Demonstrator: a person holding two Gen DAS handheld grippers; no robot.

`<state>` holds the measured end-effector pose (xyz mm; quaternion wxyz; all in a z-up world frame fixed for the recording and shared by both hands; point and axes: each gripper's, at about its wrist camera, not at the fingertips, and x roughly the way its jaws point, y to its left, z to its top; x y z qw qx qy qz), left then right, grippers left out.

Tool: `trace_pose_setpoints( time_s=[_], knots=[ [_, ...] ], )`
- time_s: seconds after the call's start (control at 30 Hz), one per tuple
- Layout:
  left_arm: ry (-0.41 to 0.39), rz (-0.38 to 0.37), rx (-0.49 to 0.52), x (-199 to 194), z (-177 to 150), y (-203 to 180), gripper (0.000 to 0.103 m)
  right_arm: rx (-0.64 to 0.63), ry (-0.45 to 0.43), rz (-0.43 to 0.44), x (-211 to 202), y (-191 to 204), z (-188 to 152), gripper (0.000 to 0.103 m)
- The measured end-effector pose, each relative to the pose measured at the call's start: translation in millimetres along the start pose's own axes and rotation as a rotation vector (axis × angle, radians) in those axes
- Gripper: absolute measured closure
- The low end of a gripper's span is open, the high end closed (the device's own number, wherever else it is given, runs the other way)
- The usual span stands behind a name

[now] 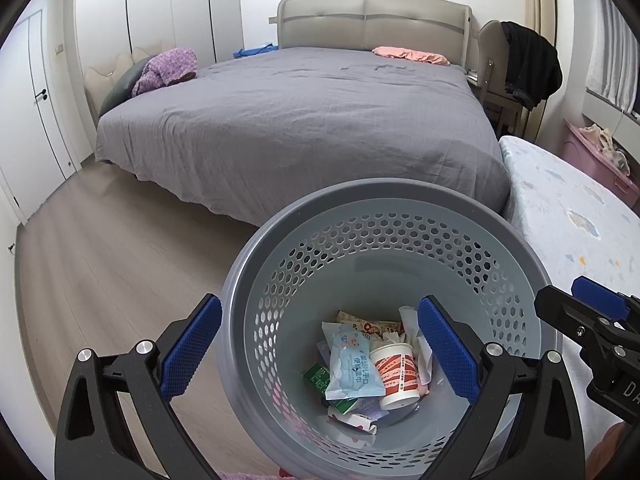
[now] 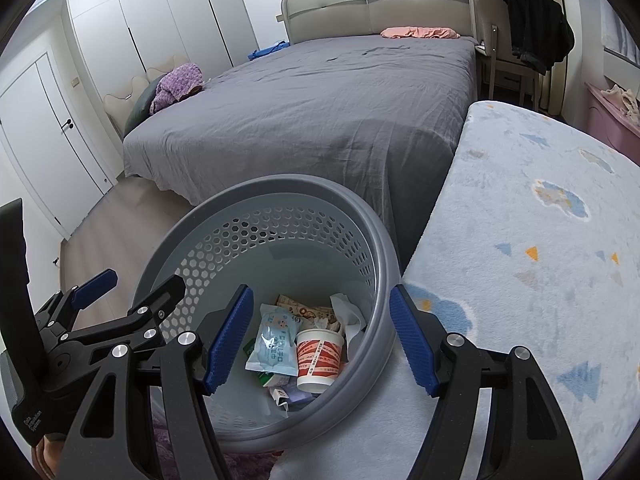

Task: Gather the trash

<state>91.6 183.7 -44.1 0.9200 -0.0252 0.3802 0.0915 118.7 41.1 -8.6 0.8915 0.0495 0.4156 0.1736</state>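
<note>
A grey perforated trash basket (image 1: pixel 384 196) fills the lower middle of both views. Inside it lie a blue wet-wipe pack (image 1: pixel 352 364), a red-and-white paper cup (image 1: pixel 396 372), a green carton (image 1: pixel 316 376), crumpled tissue (image 1: pixel 412 328) and snack wrappers. My left gripper (image 1: pixel 320 306) is open and straddles the basket's left wall, one finger outside and one inside. My right gripper (image 2: pixel 322 292) is open too and straddles the right wall, its right pad close to the rim (image 2: pixel 384 240). Neither pair of pads presses on anything. Each gripper also shows in the other's view: the left gripper (image 2: pixel 144 278), the right gripper (image 1: pixel 558 292).
A large bed with a grey cover (image 1: pixel 304 120) stands behind the basket. A light-blue patterned blanket (image 2: pixel 520 240) lies close on the right. Wood floor (image 1: pixel 100 260) runs to the left, with white wardrobe doors (image 1: pixel 40 120) beyond. A chair with a black jacket (image 1: pixel 528 64) stands at the back right.
</note>
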Motion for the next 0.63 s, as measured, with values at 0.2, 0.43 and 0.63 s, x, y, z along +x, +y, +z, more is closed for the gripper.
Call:
trace_pose_setpoints(
  time_s=[0.2,0.43,0.63],
  knots=[
    [-0.002,-0.001,-0.003,-0.6,0.0,1.0,0.006,-0.002,-0.001,0.000,-0.4,0.8,0.1,0.035],
    [-0.001,0.000,-0.007,-0.3,-0.5,1.1,0.006,-0.003,-0.002,0.000,-0.7,1.1,0.0,0.035],
    [0.000,-0.002,-0.009,-0.1,-0.9,0.2,0.006,-0.004,-0.004,0.000,-1.7,1.6,-0.2,0.035]
  ],
)
